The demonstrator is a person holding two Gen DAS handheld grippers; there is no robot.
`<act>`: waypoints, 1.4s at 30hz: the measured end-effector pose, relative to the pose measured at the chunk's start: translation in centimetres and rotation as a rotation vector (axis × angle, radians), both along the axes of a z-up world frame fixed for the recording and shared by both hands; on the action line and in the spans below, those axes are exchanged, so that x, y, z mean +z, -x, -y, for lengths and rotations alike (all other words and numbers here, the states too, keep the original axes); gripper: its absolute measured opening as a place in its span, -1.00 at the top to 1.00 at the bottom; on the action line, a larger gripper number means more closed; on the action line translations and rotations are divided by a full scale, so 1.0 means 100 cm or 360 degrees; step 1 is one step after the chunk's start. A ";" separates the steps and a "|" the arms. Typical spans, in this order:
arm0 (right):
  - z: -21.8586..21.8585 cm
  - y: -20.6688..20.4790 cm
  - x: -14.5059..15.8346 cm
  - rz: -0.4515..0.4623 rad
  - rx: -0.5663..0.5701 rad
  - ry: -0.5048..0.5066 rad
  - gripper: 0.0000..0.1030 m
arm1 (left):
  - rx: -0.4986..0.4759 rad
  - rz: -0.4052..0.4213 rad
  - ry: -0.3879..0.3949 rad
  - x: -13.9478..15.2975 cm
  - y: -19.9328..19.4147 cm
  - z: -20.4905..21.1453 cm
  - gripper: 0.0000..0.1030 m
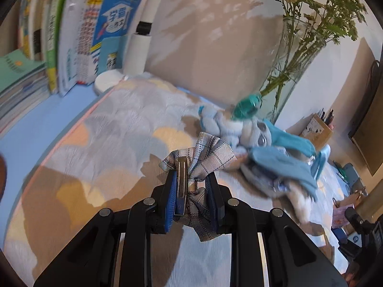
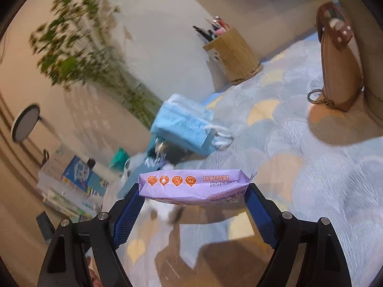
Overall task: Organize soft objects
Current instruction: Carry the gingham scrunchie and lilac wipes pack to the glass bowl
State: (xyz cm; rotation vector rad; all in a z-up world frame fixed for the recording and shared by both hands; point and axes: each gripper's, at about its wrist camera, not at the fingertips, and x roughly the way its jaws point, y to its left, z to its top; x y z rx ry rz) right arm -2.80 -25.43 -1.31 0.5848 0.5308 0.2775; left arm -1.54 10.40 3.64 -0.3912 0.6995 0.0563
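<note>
Row of books [image 1: 71,40], glass vase [image 1: 284,71] — daisies, pen holder [image 2: 233,55], brown handbag [image 2: 340,69]

A home study desk: upright books [image 1: 71,35], a vase of flowers [image 1: 287,67], a pen holder [image 2: 232,52].

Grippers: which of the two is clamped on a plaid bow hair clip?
The left gripper: its jaws stand narrow on the plaid bow hair clip. The right gripper stands wide, gripping a purple wet wipes pack by its ends.

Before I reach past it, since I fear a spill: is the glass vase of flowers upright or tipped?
Upright. The glass vase stands on its base against the wall, stems rising from its mouth; its lean is the fisheye's curve.
</note>
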 end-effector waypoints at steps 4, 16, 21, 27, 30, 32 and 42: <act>-0.012 0.028 0.007 0.0022 0.0064 0.0164 -0.63 | -0.0042 -0.0048 0.0002 0.001 0.024 0.024 0.59; 0.065 0.111 0.059 0.0158 0.0113 0.0091 -0.63 | -0.0573 -0.0065 0.0022 0.039 0.057 0.202 0.58; 0.116 0.130 0.070 0.0161 -0.0032 0.0131 -0.63 | -0.0798 -0.0065 -0.0002 0.049 0.073 0.276 0.58; 0.177 0.143 0.075 0.0150 -0.0191 0.0096 -0.63 | -0.1038 -0.0051 -0.0051 0.056 0.090 0.348 0.58; 0.206 0.142 0.075 0.0138 -0.0230 0.0053 -0.63 | -0.1143 -0.0051 -0.0055 0.059 0.094 0.377 0.58; 0.225 0.137 0.074 0.0120 -0.0254 0.0010 -0.63 | -0.1201 -0.0043 -0.0074 0.062 0.096 0.396 0.58; 0.307 0.103 0.089 0.0073 -0.0464 -0.0070 -0.63 | -0.1431 -0.0025 -0.0166 0.071 0.081 0.483 0.58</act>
